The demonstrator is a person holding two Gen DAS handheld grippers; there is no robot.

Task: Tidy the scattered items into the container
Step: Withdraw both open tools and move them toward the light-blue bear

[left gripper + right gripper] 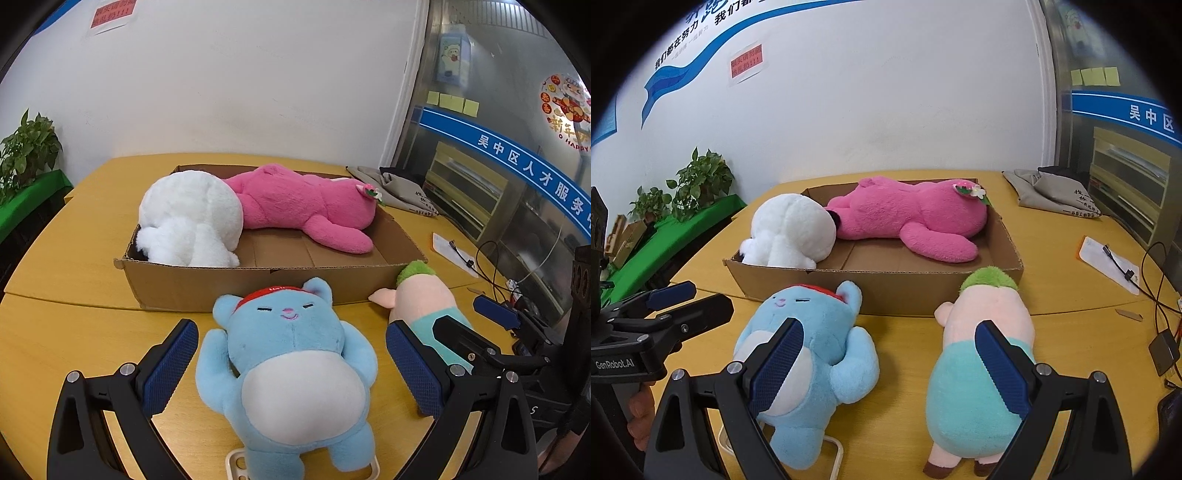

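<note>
The box (258, 284) sits on the counter (74, 332), holding a white toy (192, 214) and a pink toy (295, 203). Just before its near wall lie the blue bear (291, 369) and the pig (982, 354). The left tool (291, 369) is spread wide around the bear; the right tool (890, 373) gapes between bear and pig.

We see the cardboard box (886, 288) on the yellow table (1071, 332), holding a white plush (790, 229) at its left end and a pink plush (916, 218) along its back. Just in front of the box lie a blue bear plush (816, 350) and a pink pig plush (982, 350). Our right gripper (886, 369) gapes wide before the box; the left gripper (687, 299) sits left of it.
</note>
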